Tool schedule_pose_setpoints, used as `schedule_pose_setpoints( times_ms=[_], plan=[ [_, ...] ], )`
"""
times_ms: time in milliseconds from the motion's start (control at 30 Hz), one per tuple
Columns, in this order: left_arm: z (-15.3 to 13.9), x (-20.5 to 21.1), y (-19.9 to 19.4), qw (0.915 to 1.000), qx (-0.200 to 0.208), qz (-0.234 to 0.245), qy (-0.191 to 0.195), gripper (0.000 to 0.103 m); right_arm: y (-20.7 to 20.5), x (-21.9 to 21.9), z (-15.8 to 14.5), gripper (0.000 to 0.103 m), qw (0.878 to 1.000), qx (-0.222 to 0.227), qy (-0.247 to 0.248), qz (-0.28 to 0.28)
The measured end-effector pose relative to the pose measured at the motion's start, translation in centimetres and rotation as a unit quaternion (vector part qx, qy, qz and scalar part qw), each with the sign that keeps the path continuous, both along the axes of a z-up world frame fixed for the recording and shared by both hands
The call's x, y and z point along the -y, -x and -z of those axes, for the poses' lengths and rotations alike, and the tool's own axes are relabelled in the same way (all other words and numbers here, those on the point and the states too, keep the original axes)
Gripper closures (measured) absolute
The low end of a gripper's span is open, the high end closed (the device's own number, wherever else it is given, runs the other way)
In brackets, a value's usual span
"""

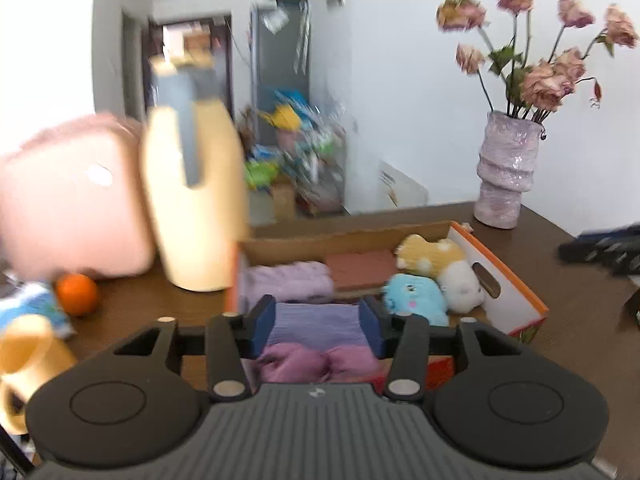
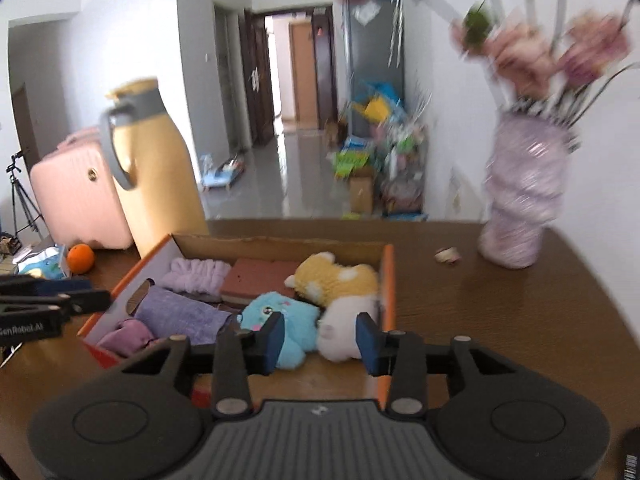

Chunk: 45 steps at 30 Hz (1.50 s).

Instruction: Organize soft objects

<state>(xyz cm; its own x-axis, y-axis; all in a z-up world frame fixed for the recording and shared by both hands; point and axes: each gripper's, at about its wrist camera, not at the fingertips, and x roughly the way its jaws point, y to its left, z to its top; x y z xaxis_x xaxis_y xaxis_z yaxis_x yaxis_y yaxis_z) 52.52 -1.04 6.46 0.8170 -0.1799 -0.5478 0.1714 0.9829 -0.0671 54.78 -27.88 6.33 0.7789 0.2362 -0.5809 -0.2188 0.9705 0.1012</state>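
The soft things all lie in the box (image 2: 386, 280), an open cardboard tray on the brown table (image 2: 500, 320), sorted by kind — which looks like the point of the layout. On the left side sit the flat cloths: a pink cloth (image 2: 124, 336) nearest, a purple cloth (image 2: 180, 314) behind it, then a lilac band (image 2: 198, 274) at the far left. A brown sponge (image 2: 256, 280) fills the far middle. The plush toys crowd the right: a blue toy (image 2: 280, 320) and a white toy (image 2: 340, 332) near, a yellow toy (image 2: 336, 278) behind them, all touching.

The left gripper (image 1: 318, 328) hangs over the near left end of the box, jaws partly apart with nothing pressed between the pads; the purple cloth only shows through the gap. The right gripper (image 2: 320, 338) is likewise part open and empty, poised above the blue and white toys. I judge both have let go, so the sorting seems close to done.

A jug (image 2: 160, 168), an orange (image 2: 80, 258) and a vase (image 2: 524, 192) stand outside the box — hard things, rightly left out.
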Motion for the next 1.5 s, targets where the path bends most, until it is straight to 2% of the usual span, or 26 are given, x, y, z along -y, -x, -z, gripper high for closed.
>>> schedule_pose_setpoints(
  times_ms=[67,100,133,200,233,267,333,500,633,733,867,967,1067,1167,1300,1500],
  plan=[
    [-0.6,-0.6,3.0,0.9985,0.034,-0.020,-0.037,0.016,3.5,0.5,-1.4,0.052,0.999,0.038,0.015,0.011],
    [-1.0,-1.1,4.8,0.9976,0.049,-0.024,-0.043,0.011,5.4,0.6,-1.9,0.041,0.998,0.063,0.022,0.017],
    [-1.1,-1.4,6.4,0.9966,0.063,-0.028,-0.045,0.006,7.2,0.7,-2.3,0.026,0.995,0.091,0.027,0.022],
    [-1.4,-2.0,10.1,0.9912,0.107,-0.056,-0.055,0.004,11.2,0.6,-2.8,0.014,0.987,0.156,0.041,0.017],
    [-1.4,-2.2,11.6,0.9877,0.126,-0.070,-0.061,0.003,12.9,0.4,-2.9,0.014,0.982,0.180,0.051,0.010],
    [-1.4,-2.2,13.1,0.9850,0.138,-0.077,-0.068,0.003,14.2,0.3,-3.0,0.014,0.980,0.192,0.059,0.006],
    [-1.5,-2.1,15.0,0.9848,0.141,-0.075,-0.067,0.002,16.0,-0.1,-3.2,0.014,0.977,0.202,0.062,0.008],
    [-2.6,-2.0,18.5,0.9817,0.163,-0.075,-0.064,0.000,18.4,-0.4,-3.5,0.014,0.979,0.198,0.039,0.018],
    [-2.0,-2.6,21.8,0.9824,0.170,-0.072,-0.031,0.000,22.4,0.0,-1.7,0.014,0.981,0.191,-0.016,0.029],
    [0.2,-3.3,24.1,0.9917,0.126,-0.025,0.010,0.000,26.1,-0.5,1.2,0.014,0.984,0.167,-0.058,0.013],
    [3.3,-3.2,28.1,0.9939,0.106,-0.023,0.023,0.000,30.3,-1.9,4.6,0.014,0.988,0.143,-0.053,-0.001],
    [5.0,-3.1,29.8,0.9957,0.084,0.010,0.037,0.000,32.1,-2.7,6.3,0.014,0.992,0.116,-0.053,-0.014],
    [5.7,-2.8,30.1,0.9961,0.079,0.022,0.032,0.000,32.4,-3.4,6.7,0.015,0.992,0.103,-0.066,-0.025],
    [6.1,-3.2,29.4,0.9965,0.074,0.011,0.037,0.000,31.7,-4.1,6.7,0.018,0.993,0.105,-0.058,-0.018],
    [6.7,-3.7,28.0,0.9968,0.066,0.003,0.045,0.000,29.4,-4.5,7.1,0.020,0.995,0.087,-0.056,-0.011],
    [7.2,-4.2,22.2,0.9977,0.060,-0.006,0.029,0.000,23.9,-7.4,8.2,0.020,0.997,0.070,-0.031,-0.028]
  ],
)
